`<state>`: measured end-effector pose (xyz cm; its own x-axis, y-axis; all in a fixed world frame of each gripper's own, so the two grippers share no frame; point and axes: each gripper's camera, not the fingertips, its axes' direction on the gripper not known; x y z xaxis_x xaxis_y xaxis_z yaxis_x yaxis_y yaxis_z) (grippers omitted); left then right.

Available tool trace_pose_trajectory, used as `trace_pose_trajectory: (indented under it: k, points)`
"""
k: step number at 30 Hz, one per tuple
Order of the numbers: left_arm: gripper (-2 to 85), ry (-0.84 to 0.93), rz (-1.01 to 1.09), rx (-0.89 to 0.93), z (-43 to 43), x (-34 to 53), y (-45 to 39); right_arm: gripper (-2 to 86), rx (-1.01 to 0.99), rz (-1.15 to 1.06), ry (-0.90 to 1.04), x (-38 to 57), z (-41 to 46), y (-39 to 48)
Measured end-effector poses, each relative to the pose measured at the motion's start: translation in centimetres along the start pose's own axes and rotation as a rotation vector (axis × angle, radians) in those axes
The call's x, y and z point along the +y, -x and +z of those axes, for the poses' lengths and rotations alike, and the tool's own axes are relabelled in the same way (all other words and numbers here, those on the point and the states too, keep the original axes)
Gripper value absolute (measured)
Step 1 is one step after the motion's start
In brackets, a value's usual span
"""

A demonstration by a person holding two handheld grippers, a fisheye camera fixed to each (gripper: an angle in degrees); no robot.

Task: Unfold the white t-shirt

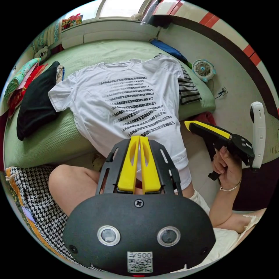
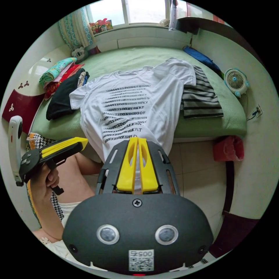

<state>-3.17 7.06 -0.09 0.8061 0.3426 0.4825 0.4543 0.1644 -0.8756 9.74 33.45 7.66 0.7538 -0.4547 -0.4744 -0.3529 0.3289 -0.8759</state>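
Left gripper view, left to right: folded black garment (image 1: 36, 101) at left on the green quilted mattress (image 1: 46, 139); white printed cotton t-shirt (image 1: 130, 107) at centre, spread flat, hem hanging over the mattress edge. Left gripper (image 1: 139, 139), lower centre: yellow jaws nearly closed, holding nothing. Right gripper (image 1: 189, 124), right of centre, hand-held, jaws together, empty. Right gripper view: striped garment (image 2: 200, 101) right of the t-shirt; small fan (image 2: 236, 80) upper right.

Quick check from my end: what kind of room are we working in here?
Most likely a bedroom at home: a green-covered bed under a window, the white printed t-shirt spread on it, with folded clothes stacked alongside and a small fan.
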Motion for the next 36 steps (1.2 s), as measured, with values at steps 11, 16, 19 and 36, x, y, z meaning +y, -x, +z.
trace_pose_trajectory:
  k: [11, 16, 19, 36]
  points:
    - [-0.6, 0.029, -0.014, 0.017, 1.6, -1.1, 0.3, -1.2, 0.001, 0.030, 0.015, 0.4, 0.9, -0.9]
    - [-0.6, 0.036, -0.010, 0.021, 2.1, -1.4, 0.1, -1.2, -0.012, 0.046, 0.016, 0.5, 1.1, -1.5]
    - [-0.6, 0.044, -0.009, 0.019, 2.4, -1.6, 0.0, -1.2, -0.013, 0.048, 0.023, 0.5, 1.3, -1.6]
    - [-0.6, 0.056, -0.004, 0.030, 3.3, -2.1, -0.4, -1.2, -0.019, 0.043, 0.034, 0.5, 1.9, -2.3]
